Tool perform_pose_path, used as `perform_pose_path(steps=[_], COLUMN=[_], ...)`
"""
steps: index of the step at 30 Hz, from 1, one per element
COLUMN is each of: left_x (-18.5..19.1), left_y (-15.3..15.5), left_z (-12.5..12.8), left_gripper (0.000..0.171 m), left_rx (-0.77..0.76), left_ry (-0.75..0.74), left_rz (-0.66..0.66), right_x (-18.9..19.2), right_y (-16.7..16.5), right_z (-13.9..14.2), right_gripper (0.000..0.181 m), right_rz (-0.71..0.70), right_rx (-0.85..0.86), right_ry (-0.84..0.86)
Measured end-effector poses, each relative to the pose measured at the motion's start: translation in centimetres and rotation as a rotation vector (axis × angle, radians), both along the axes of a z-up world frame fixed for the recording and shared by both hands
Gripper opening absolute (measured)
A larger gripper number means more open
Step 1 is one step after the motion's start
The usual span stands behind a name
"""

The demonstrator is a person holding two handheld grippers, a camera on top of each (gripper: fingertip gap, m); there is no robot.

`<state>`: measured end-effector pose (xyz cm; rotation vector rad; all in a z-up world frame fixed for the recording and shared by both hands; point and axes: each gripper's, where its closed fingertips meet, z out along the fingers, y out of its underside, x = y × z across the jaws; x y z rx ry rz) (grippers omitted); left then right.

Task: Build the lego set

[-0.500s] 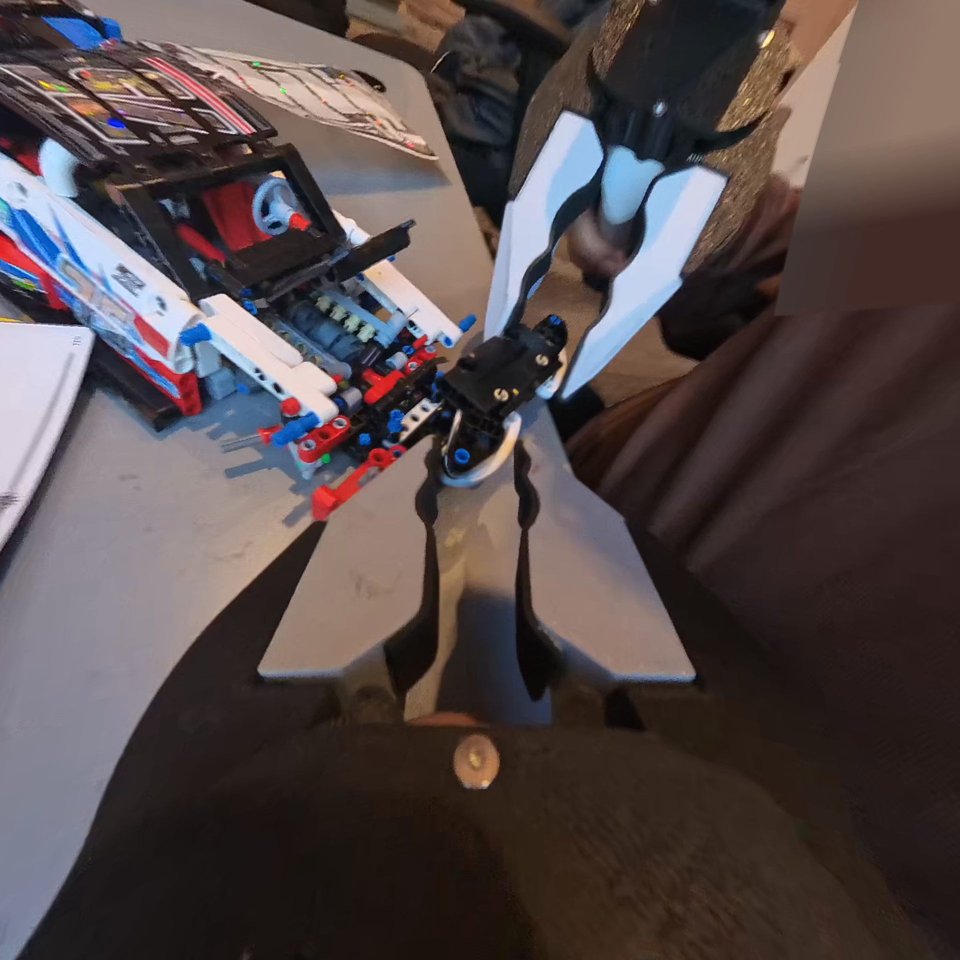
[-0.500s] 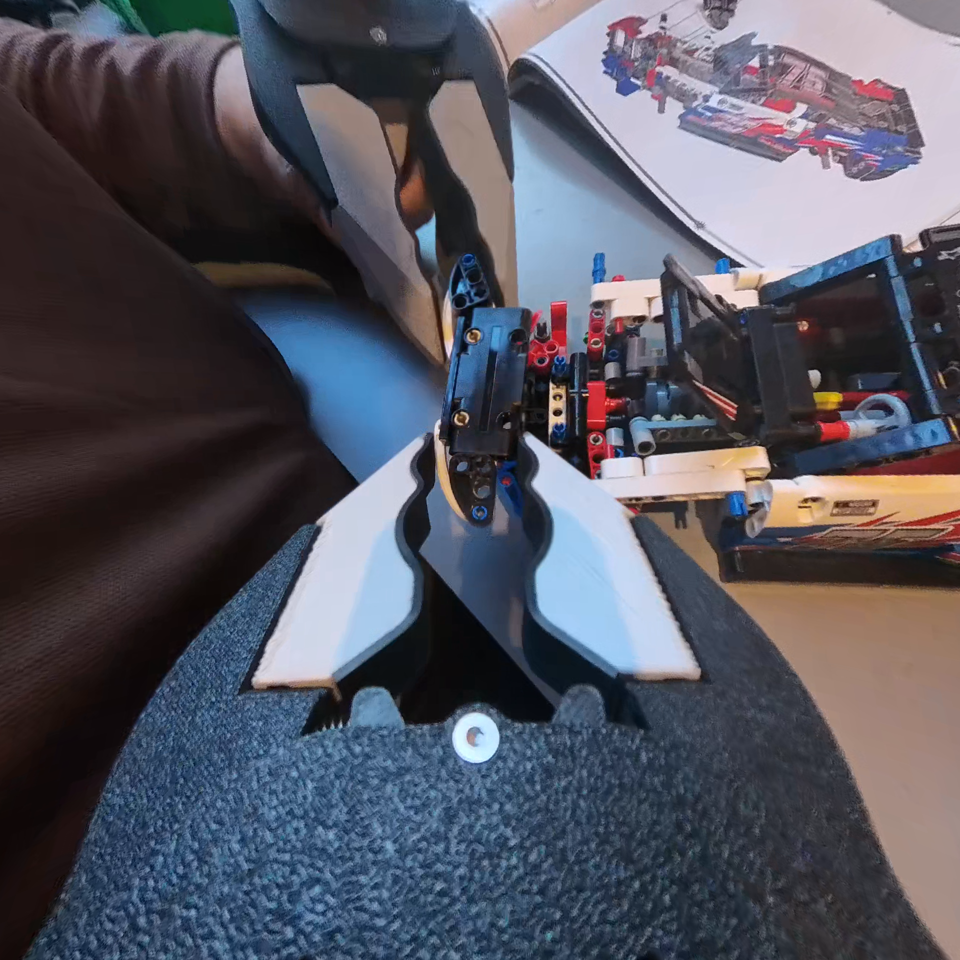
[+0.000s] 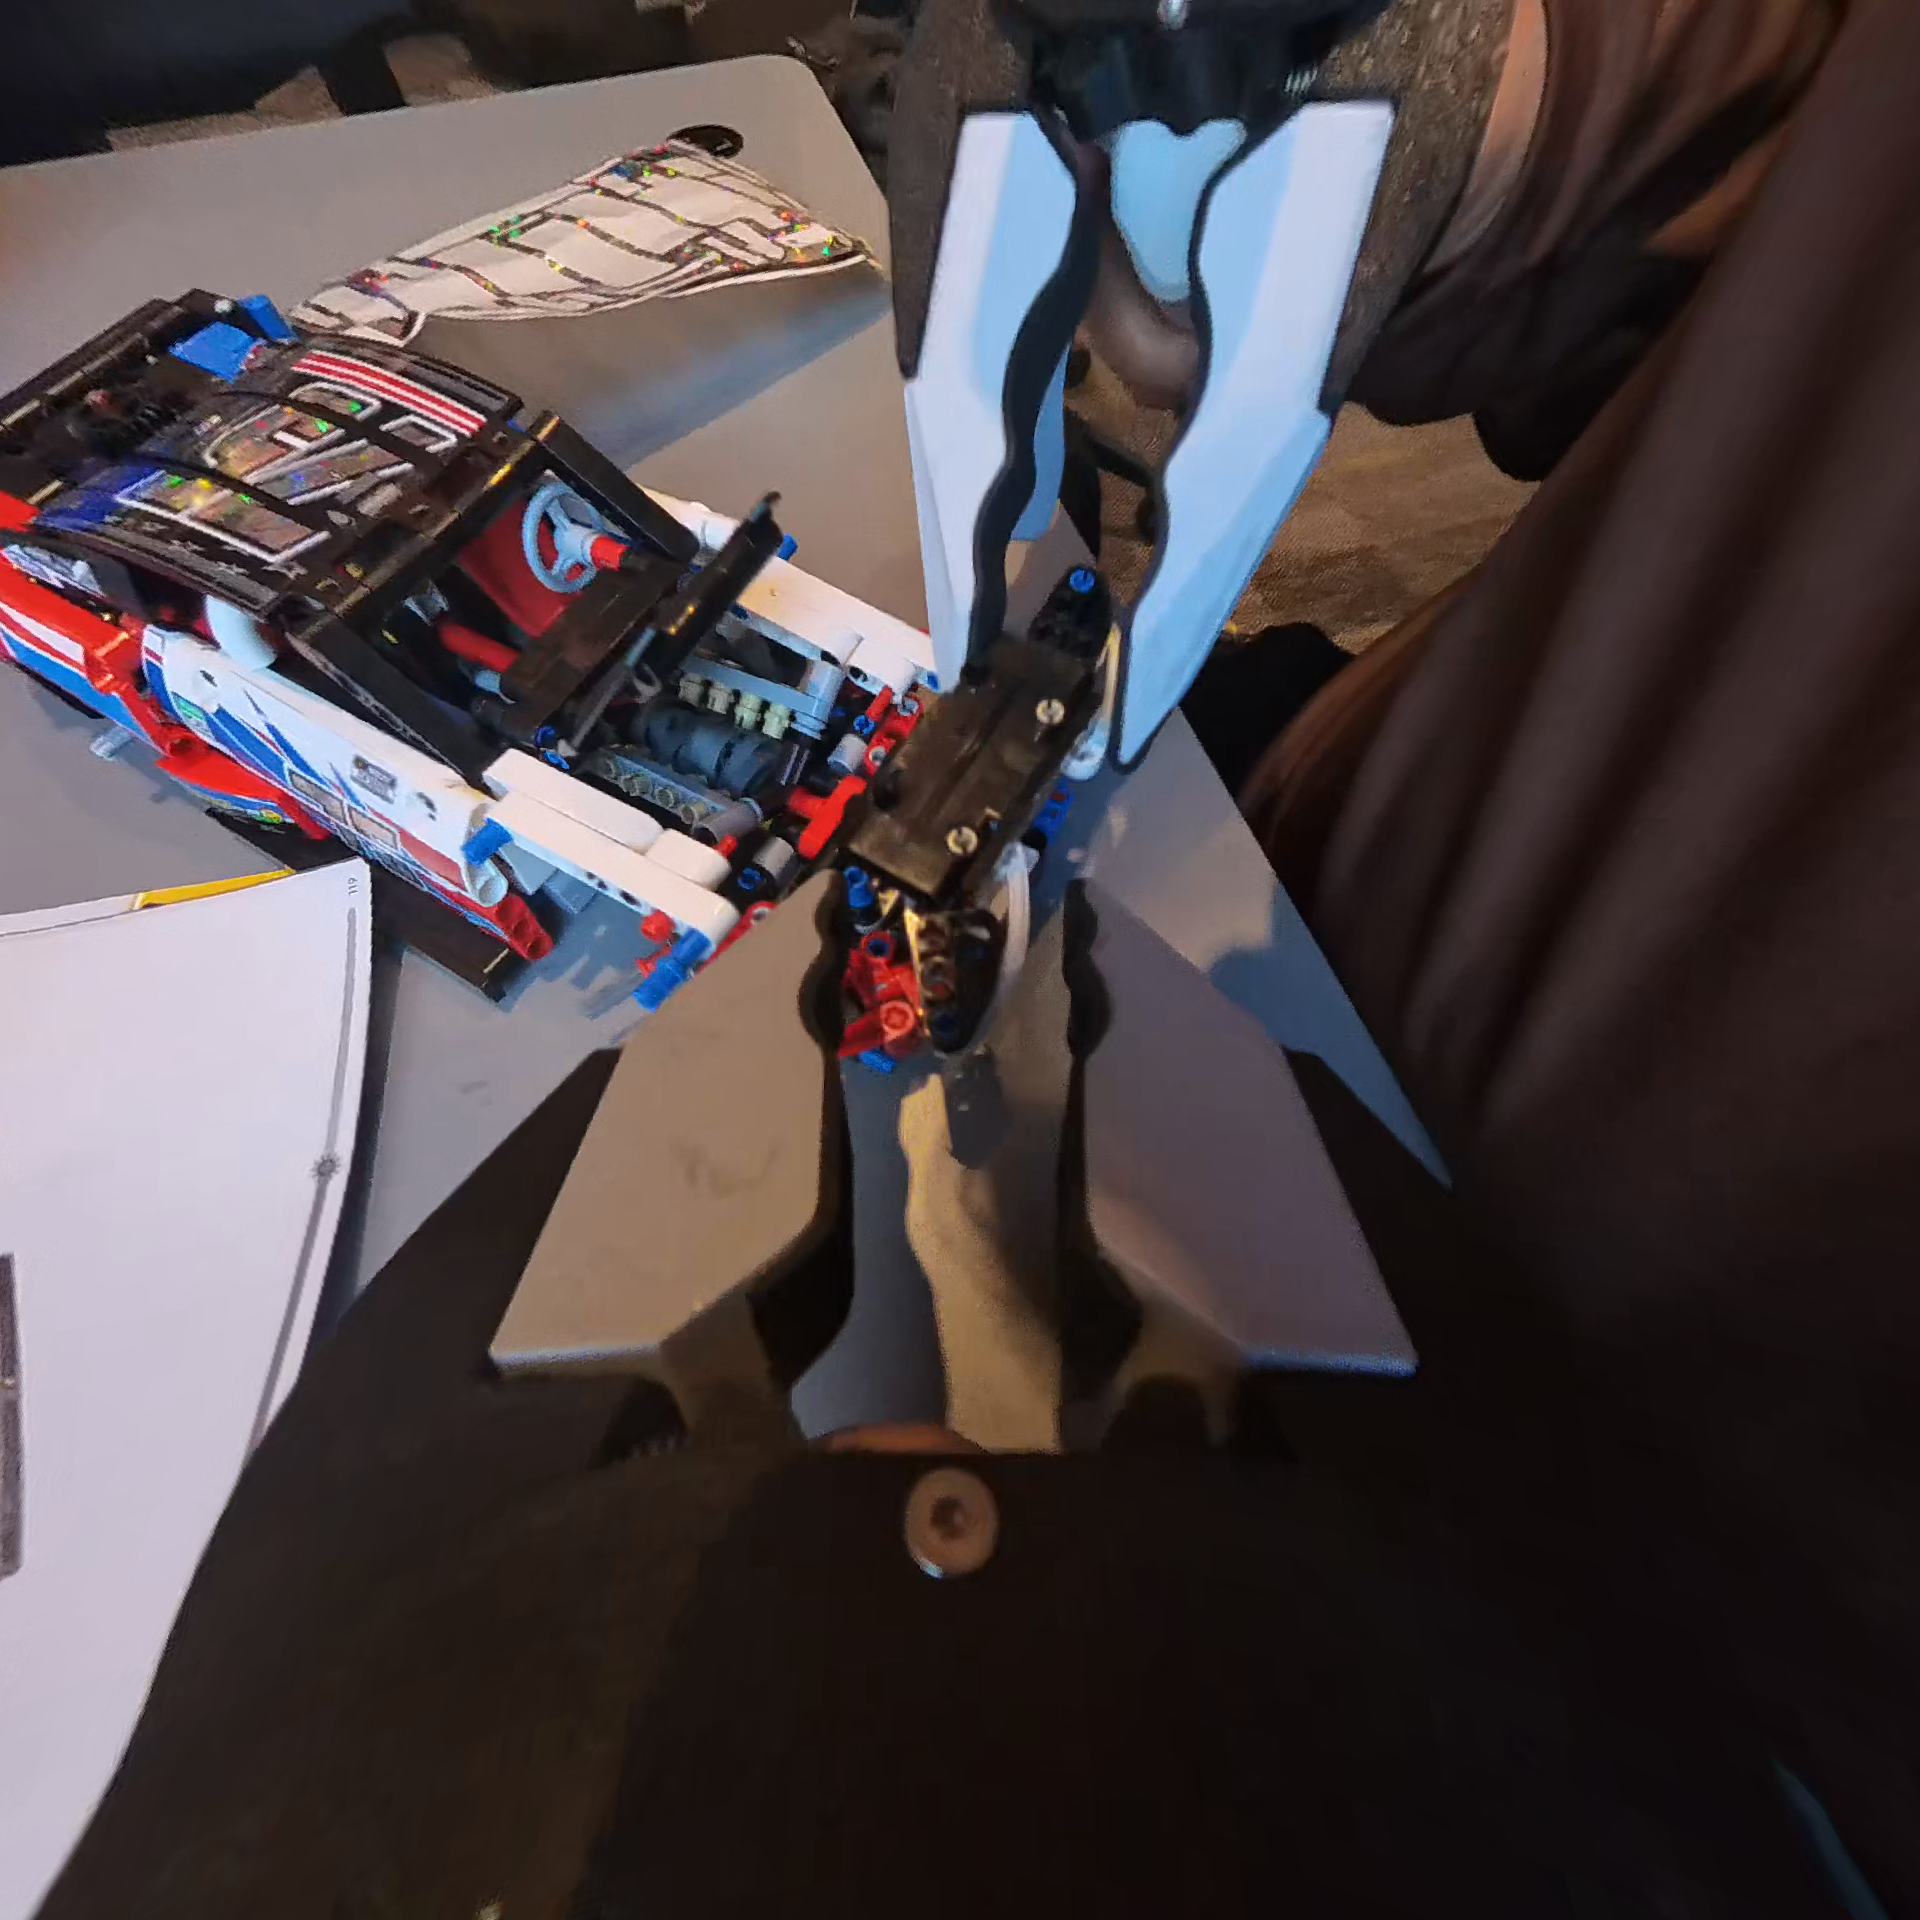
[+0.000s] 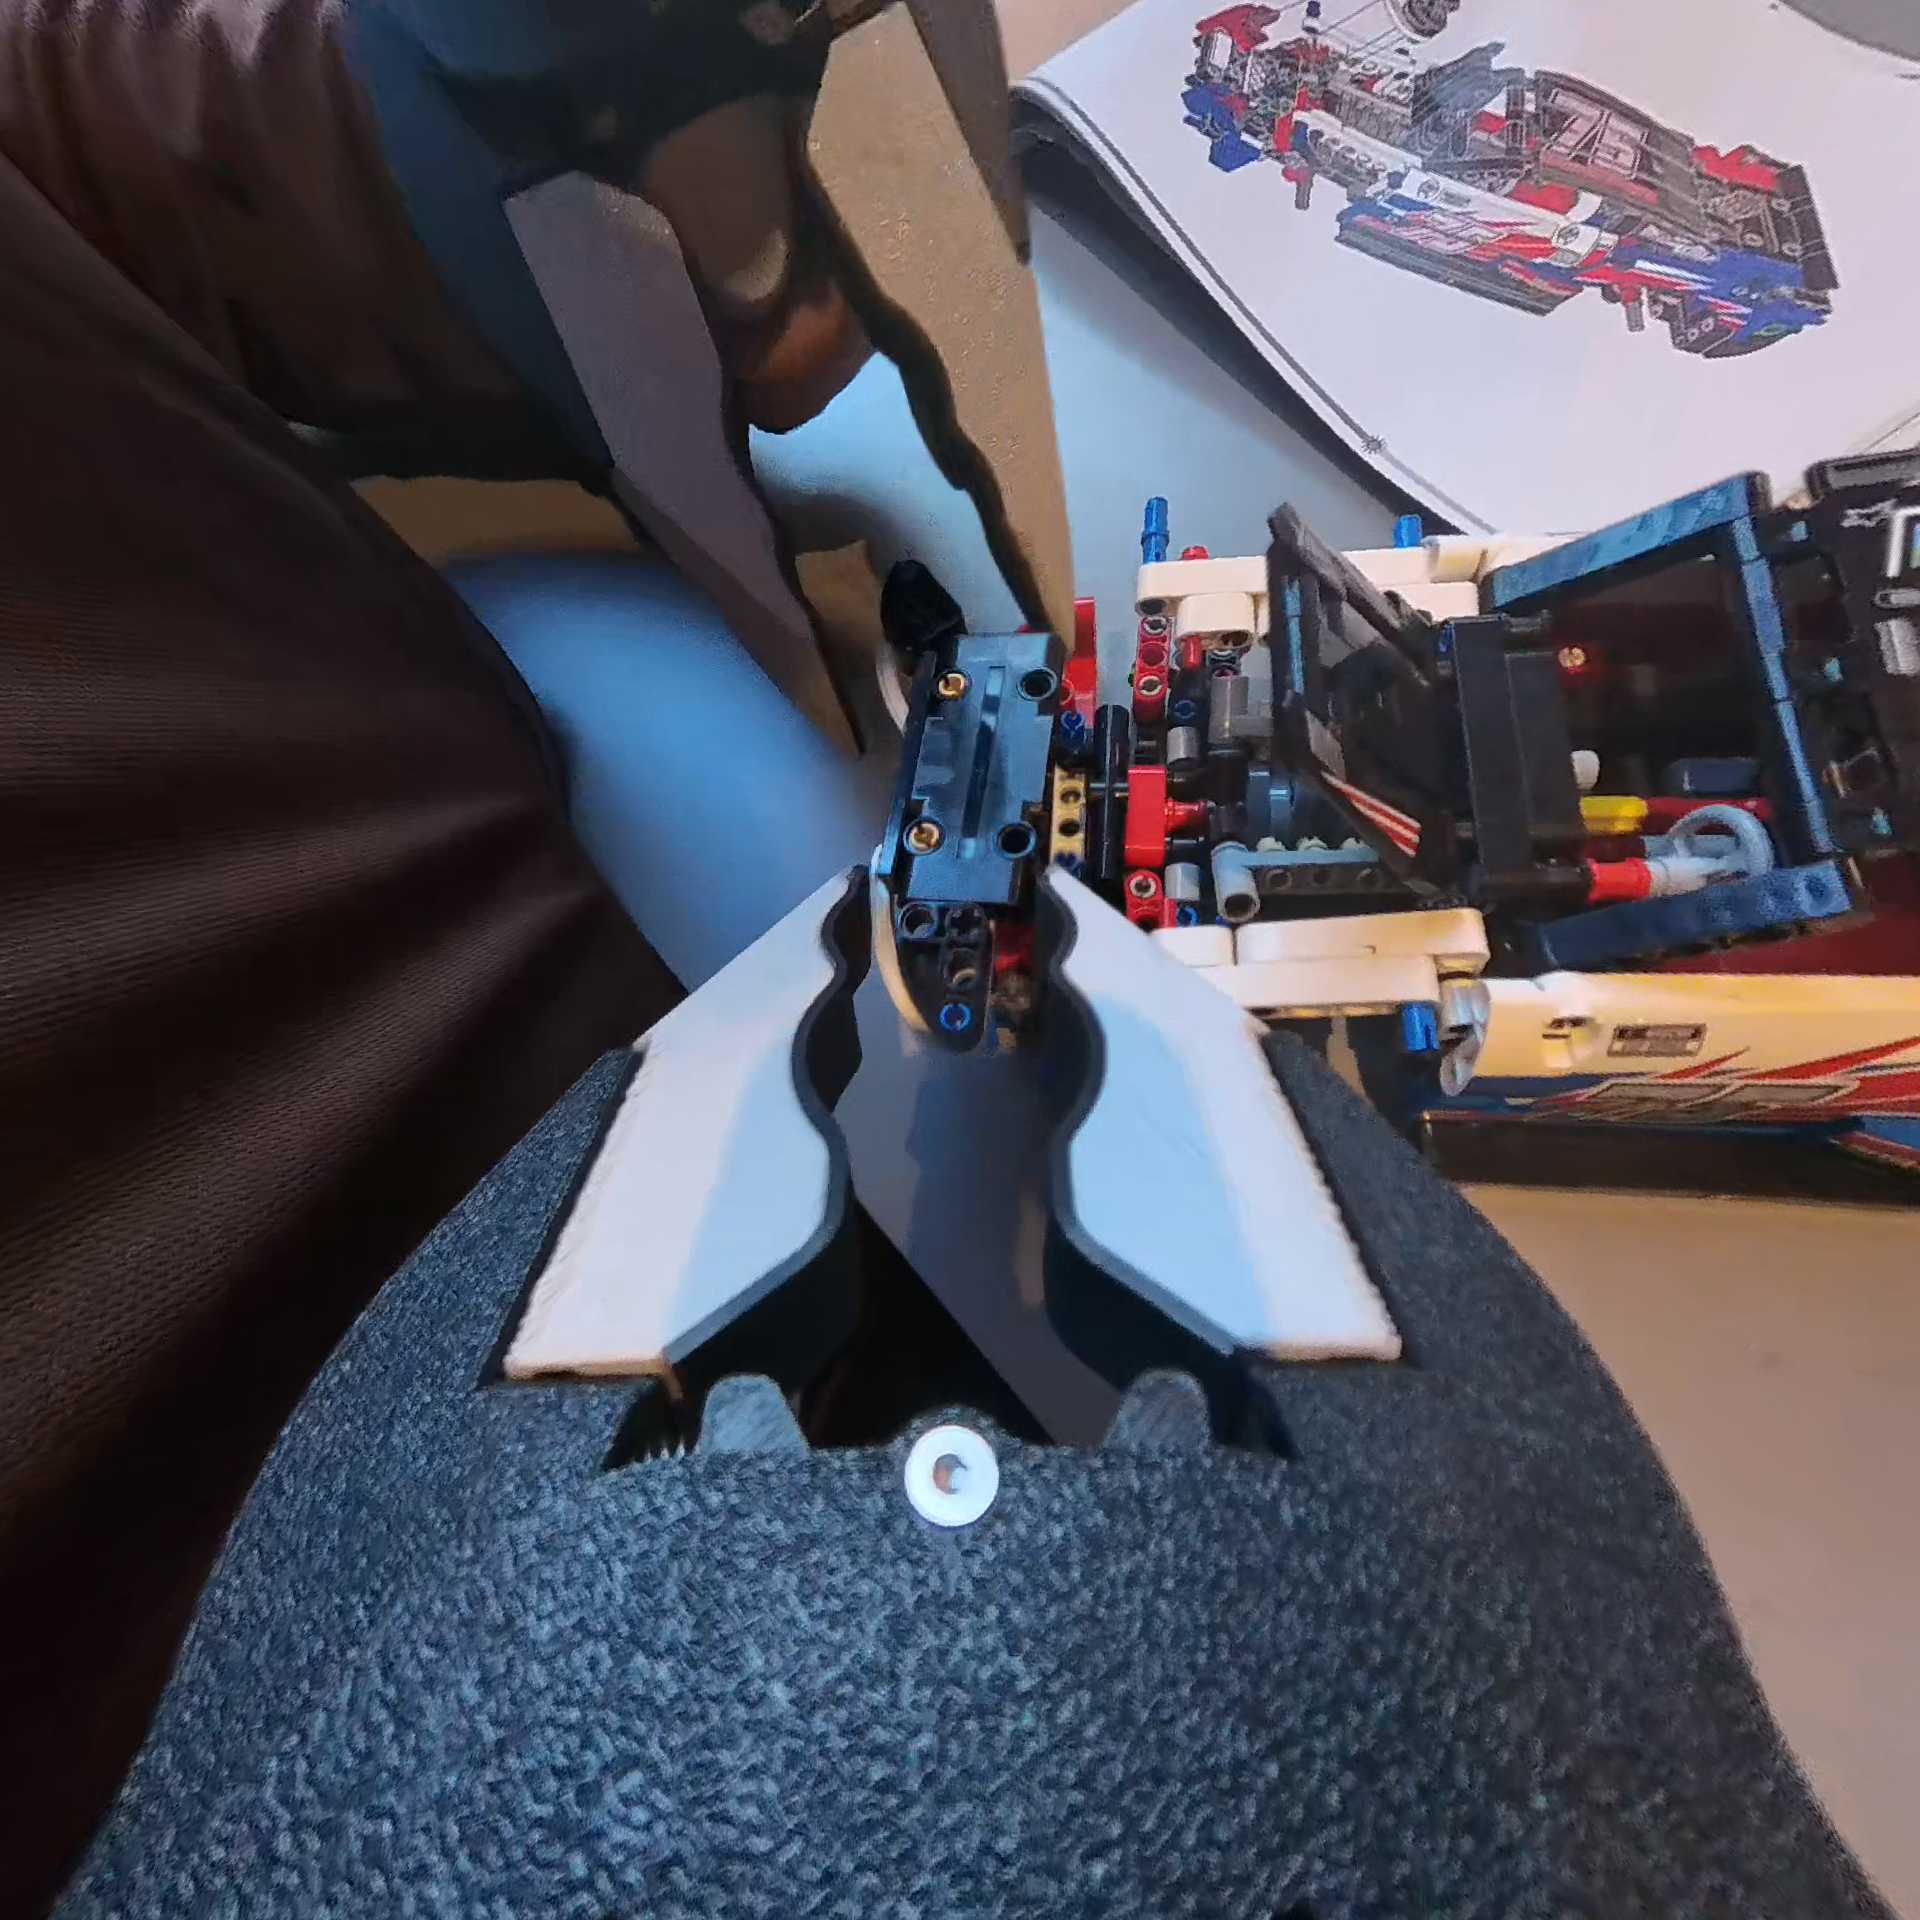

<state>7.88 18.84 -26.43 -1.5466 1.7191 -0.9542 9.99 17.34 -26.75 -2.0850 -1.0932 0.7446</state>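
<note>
A red, white, blue and black lego car (image 3: pixel 343 665) is seen lying on the grey tabletop (image 3: pixel 665 312), its open, unfinished end pointing toward 4 o'clock in the left wrist view. At that end a black front assembly (image 3: pixel 977 769) with a white curved piece is held tilted against exposed red and blue pins, off the tabletop.

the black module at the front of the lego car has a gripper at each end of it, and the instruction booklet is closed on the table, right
Not quite. The black module at the front of the lego car does have the left gripper and the right gripper at its ends, but the instruction booklet lies open, as the right wrist view shows.
</note>
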Motion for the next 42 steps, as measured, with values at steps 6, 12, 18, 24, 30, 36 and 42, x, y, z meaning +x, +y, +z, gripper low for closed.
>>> perform_pose_path(steps=[6, 12, 18, 24, 30, 36, 42], left_x=[0.2, 0.4, 1.3, 1.5, 1.3, 1.2, 1.2], left_y=[1.0, 1.3, 0.9, 0.6, 0.5, 0.5, 0.7], left_z=[0.0, -0.5, -1.1, -0.9, -0.9, -1.1, -1.0], left_gripper=[0.024, 0.037, 0.035, 0.031, 0.03, 0.029, 0.03], left_rx=[0.033, 0.037, 0.03, 0.045, 0.059, 0.073, 0.054], left_ry=[0.002, 0.03, 0.066, 0.108, 0.146, 0.17, 0.155], left_rz=[-0.01, -0.004, -0.034, -0.05, -0.07, -0.087, -0.08], right_x=[-0.4, -0.1, -0.1, 0.5, 0.4, 0.5, 0.5], right_y=[0.7, 0.9, 0.9, 0.8, 0.8, 0.7, 1.0], right_z=[-0.3, -0.6, -0.7, -0.3, -0.3, -1.3, -1.3], right_gripper=[0.029, 0.029, 0.03, 0.031, 0.032, 0.032, 0.033], right_rz=[0.004, -0.011, -0.014, -0.039, -0.055, -0.076, -0.093], right_rx=[0.007, 0.009, 0.026, 0.132, 0.195, 0.136, 0.116], right_ry=[-0.001, 0.016, -0.007, -0.093, -0.124, -0.117, -0.109])
